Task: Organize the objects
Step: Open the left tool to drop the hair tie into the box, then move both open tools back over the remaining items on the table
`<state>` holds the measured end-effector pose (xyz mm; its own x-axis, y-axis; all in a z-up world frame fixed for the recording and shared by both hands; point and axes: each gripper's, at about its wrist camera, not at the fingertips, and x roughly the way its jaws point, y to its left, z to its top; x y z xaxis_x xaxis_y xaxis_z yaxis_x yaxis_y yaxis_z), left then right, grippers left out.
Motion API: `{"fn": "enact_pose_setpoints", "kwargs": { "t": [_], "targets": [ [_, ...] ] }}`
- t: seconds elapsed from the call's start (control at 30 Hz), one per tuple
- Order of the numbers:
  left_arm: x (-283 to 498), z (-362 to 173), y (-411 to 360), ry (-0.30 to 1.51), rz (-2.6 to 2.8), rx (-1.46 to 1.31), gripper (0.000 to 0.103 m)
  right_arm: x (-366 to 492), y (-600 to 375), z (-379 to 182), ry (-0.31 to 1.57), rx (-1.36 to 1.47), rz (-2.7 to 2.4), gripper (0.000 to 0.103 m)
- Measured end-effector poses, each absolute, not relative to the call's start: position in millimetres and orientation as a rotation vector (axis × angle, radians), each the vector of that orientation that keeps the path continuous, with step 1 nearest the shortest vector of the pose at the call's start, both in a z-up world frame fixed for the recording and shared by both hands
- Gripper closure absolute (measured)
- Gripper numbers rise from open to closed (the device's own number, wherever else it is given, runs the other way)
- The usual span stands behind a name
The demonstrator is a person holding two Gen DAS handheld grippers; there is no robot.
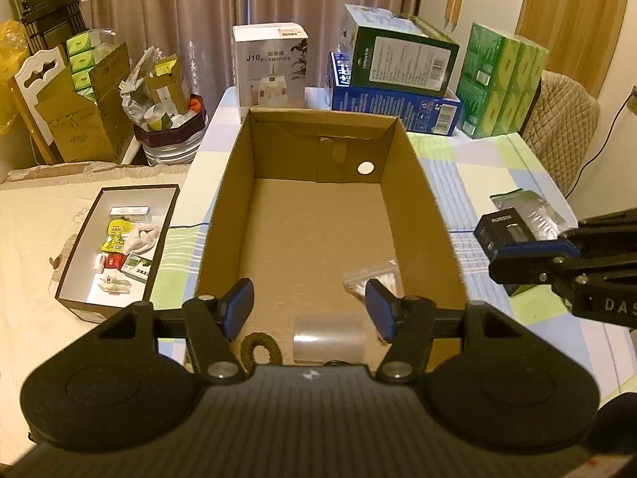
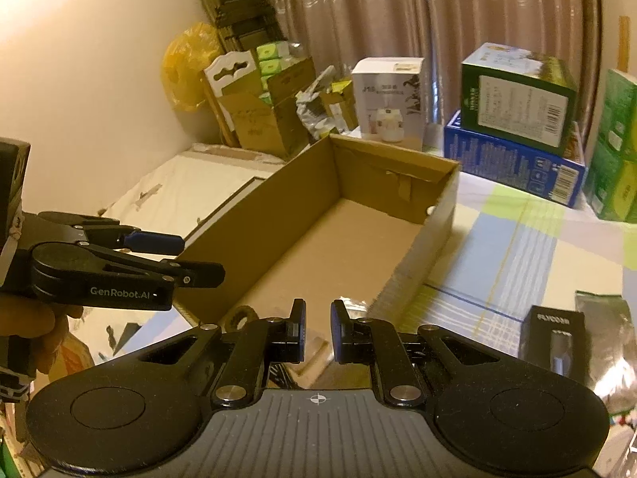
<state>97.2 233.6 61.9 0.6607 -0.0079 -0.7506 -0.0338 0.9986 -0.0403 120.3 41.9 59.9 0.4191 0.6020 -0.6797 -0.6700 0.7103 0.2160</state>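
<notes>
An open cardboard box [image 1: 223, 207] lies lengthwise on the checked tablecloth. At its near end lie a brown hair ring [image 1: 260, 352], a clear plastic roll [image 1: 328, 336] and a small clear bag [image 1: 370, 279]. My left gripper [image 1: 308, 290] hovers open over that near end with nothing between its blue pads; the right wrist view shows it too [image 2: 201, 258]. My right gripper [image 2: 318, 310] is shut and empty, just right of the box's near corner [image 2: 382, 302]. Beside it on the table sit a small black carton [image 2: 553, 342] and a silver pouch [image 2: 609, 318].
A dark-rimmed white tray [image 1: 71, 267] of small items sits to the left on a cream cloth. A humidifier box [image 1: 270, 67], stacked blue and green boxes [image 1: 398, 79] and green tissue packs [image 1: 501, 83] line the table's far edge. A quilted chair [image 1: 565, 127] stands at right.
</notes>
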Motion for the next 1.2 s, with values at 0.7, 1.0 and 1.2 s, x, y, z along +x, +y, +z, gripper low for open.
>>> {"fn": "enact_pose_setpoints", "kwargs": {
  "t": [0.7,1.0,1.2],
  "targets": [
    [69,106,112,0.716,-0.139,-0.052,0.006,72,-142,74,0.775,0.085,0.471,0.056],
    [68,98,46,0.732,-0.225,-0.021,0.001,51,-214,67,0.769,0.110,0.361,0.032],
    [73,83,7,0.767,-0.264,0.018,0.001,49,-257,59,0.768,0.149,0.290,0.018]
  ]
}}
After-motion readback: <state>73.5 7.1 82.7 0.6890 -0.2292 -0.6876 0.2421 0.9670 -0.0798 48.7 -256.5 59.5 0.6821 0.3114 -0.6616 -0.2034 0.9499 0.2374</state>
